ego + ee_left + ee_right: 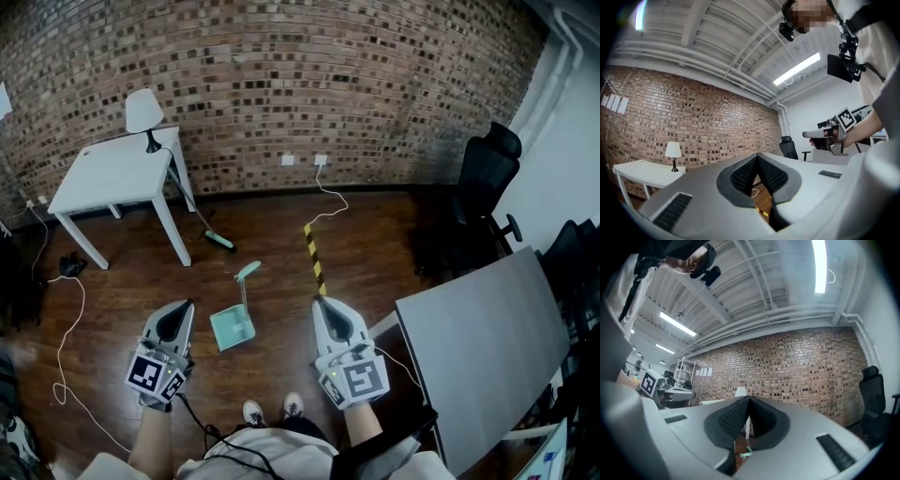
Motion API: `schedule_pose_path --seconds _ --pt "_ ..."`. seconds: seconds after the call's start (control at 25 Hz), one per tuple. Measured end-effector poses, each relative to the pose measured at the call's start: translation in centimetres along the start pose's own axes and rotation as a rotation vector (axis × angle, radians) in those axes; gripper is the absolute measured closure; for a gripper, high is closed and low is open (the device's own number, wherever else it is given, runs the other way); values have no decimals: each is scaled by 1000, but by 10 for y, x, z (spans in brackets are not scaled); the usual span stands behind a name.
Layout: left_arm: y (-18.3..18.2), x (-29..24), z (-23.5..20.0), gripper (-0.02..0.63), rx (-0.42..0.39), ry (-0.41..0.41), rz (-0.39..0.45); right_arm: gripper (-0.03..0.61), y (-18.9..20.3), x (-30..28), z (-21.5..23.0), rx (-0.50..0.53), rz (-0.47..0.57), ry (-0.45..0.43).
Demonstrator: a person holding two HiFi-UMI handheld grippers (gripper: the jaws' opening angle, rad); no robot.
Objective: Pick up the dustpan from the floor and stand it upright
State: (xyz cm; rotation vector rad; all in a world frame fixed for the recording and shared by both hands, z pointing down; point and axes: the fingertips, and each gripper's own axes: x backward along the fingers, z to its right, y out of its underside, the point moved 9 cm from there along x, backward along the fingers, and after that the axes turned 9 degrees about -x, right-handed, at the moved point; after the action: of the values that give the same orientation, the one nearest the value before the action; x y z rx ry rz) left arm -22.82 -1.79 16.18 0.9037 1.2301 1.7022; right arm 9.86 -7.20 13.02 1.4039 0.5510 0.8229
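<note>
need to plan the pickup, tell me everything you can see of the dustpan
The dustpan is mint-green, plastic by its look: a squarish pan, a thin stem and a mint grip at its end. It seems to lie on the wooden floor, ahead of the person's shoes, stem toward the brick wall. Only the floor touches it.

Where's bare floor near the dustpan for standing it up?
Bare boards lie between the dustpan and the striped tape, and more between that tape and the grey table. Left is tighter: a white cable loops there, and the broom leans by the white table.
</note>
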Motion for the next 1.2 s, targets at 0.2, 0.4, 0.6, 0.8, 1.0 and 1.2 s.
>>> schedule_pose_path --seconds 0.2,0.4,0.6,0.8,1.0,1.2 --pt "6 18 15 617 13 43 -22 597 -8 38 -6 -44 30 79" --pt "5 52 37 617 47 13 -52 597 -10 86 -21 -58 48 46" --pt "-21 92 97 617 22 24 -40 597 -12 151 -27 -73 28 39" --pt "-42 151 176 617 1 -33 -51 597 -14 239 -38 -30 2 -9" --pt "-70 217 255 617 -22 -104 -75 597 -17 330 -43 -42 -58 -53" --pt "-102 271 317 617 -29 -96 -97 597 -32 404 -66 -19 -102 -101"
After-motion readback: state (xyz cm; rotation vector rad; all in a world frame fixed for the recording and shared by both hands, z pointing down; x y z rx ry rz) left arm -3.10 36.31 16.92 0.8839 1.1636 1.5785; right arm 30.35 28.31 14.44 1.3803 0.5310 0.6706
